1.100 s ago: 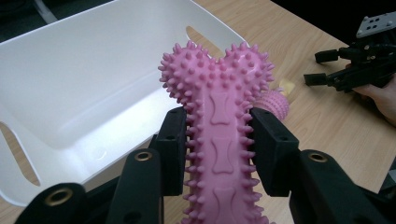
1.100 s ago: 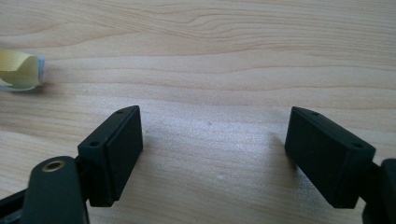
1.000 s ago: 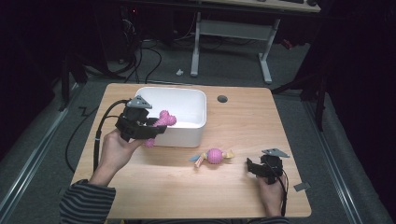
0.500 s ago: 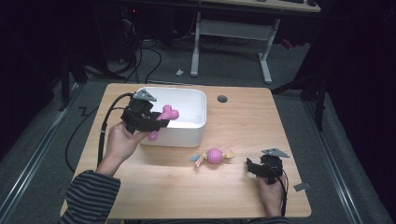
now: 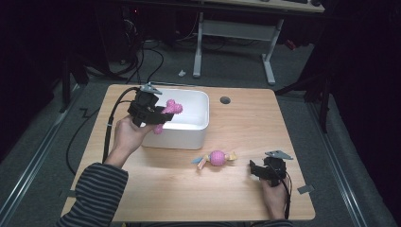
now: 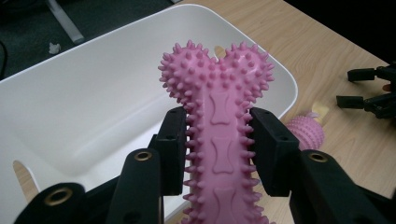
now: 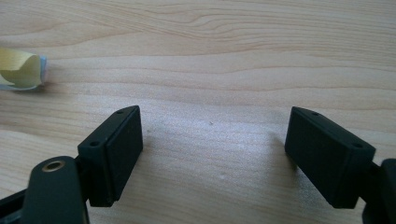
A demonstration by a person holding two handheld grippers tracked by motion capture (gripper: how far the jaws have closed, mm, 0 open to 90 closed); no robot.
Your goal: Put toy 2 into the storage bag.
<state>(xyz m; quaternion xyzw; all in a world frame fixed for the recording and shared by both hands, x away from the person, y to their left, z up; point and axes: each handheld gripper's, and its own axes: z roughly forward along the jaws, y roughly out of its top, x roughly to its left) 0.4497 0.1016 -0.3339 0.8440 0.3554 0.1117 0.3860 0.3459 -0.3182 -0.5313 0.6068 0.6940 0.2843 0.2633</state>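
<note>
A pink spiky bone toy (image 5: 169, 109) (image 6: 218, 116) is clamped by its shaft in my left gripper (image 5: 160, 113) (image 6: 217, 140), its knobbed end pointing over the left part of a white bin (image 5: 202, 116) (image 6: 88, 98). A pink spiky ball toy (image 5: 217, 157) (image 6: 307, 133) with ribbon tails lies on the wooden table (image 5: 265, 123) in front of the bin. My right gripper (image 5: 254, 169) (image 7: 212, 149) rests low at the table's front right, just right of the ball toy, jaws wide apart over bare wood.
The bin's inside looks bare. A round cable hole (image 5: 225, 100) sits in the table beyond the bin's right end. A yellow and blue ribbon tail (image 7: 19, 71) of the ball toy lies off to the left in the right gripper view.
My left hand has carried the bone toy to the right and farther back, from the bin's front left corner to over its left side. The right gripper has stayed put.
</note>
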